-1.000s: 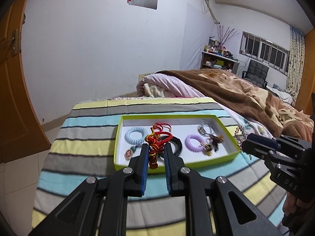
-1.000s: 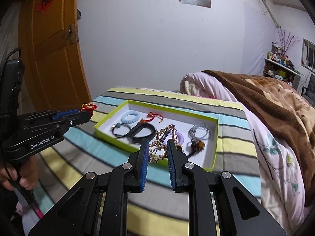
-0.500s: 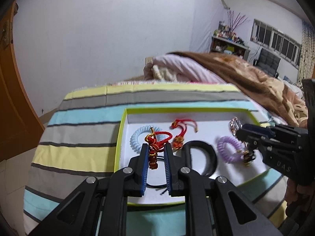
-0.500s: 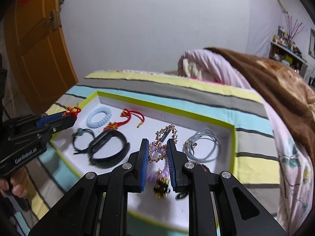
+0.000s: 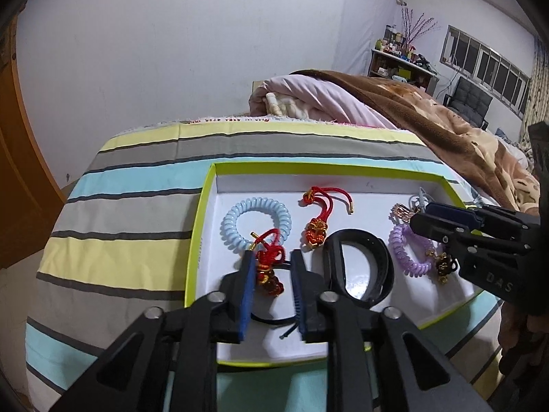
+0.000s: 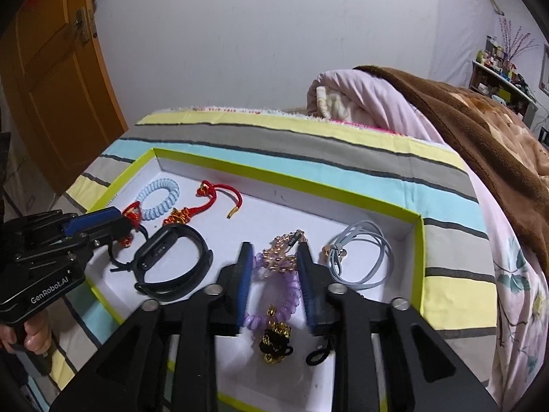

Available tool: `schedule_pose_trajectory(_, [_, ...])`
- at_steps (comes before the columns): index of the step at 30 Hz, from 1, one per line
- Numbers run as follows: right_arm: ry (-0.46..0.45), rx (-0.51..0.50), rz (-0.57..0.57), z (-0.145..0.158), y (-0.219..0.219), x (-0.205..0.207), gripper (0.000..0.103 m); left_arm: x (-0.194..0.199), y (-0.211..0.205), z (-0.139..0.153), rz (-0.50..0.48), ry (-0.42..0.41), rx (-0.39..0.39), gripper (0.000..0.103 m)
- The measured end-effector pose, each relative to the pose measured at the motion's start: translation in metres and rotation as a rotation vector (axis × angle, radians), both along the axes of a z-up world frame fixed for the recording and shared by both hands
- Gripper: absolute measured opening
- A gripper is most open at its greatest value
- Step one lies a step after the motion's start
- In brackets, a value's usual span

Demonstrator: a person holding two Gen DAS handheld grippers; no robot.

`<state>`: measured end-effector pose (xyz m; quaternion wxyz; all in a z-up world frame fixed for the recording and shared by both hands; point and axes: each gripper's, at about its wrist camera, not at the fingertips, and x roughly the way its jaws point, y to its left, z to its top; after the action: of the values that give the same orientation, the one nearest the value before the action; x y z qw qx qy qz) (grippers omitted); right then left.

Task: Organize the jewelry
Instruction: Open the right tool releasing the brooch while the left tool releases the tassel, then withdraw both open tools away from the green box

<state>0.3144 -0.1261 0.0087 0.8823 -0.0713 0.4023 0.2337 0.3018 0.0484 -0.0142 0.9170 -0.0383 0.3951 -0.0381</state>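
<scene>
Striped bedding in yellow, grey and pale blue covers the bed point(image 5: 130, 213), with a brown blanket point(image 5: 429, 116) heaped at its far right and a white wall behind. On the stripes sits a shallow tray point(image 5: 202, 240) with a lime-green rim and white floor, holding the jewelry.

Left tongs point(image 5: 272, 267) are low over the tray's near left part, jaws opening, with a red knotted charm point(image 5: 269, 267) lying between the blue pads; whether it touches the left pad is hard to tell. Just beyond it is a pale blue coil bracelet point(image 5: 257, 221), and to the right a second red cord charm point(image 5: 317, 226) and a black band point(image 5: 358, 267).

Right tongs point(image 6: 274, 267) hang over the tray's near right part, jaws opening, a gold chain point(image 6: 283, 254) between the pads and resting on a purple coil bracelet point(image 6: 278, 295). A dark gold-trimmed charm point(image 6: 274, 343) lies nearer, and a grey cord loop point(image 6: 360, 257) to the right.
</scene>
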Motion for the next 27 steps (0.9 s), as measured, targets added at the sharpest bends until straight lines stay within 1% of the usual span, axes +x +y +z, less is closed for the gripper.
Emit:
schedule_pose_trajectory(2, [-0.019,0.007,-0.002,0.006,-0.002,-0.007,0.038,-0.005,0.001,0.004,0.003,-0.011,-0.01,0.029])
schedule_pose_trajectory(6, [-0.057,0.018,-0.003,0.021,-0.005,-0.026,0.038,-0.023,-0.002,0.017,0.004,-0.05,0.004,0.029])
schedule_pose_trajectory(13, [-0.123,0.035,-0.024,0.046,-0.015,-0.081,0.038,-0.07,-0.011,0.039,0.009,-0.108,0.009,0.033])
schedule_pose_trajectory(21, [-0.172,0.054,-0.063,0.059,-0.033,-0.15,0.038,-0.132,-0.02,0.052,0.029,-0.167,0.022,0.033])
schedule_pose_trajectory(27, [-0.184,0.052,-0.065,0.06,-0.039,-0.195,0.038,-0.166,-0.023,0.055,0.043,-0.181,0.024,0.033])
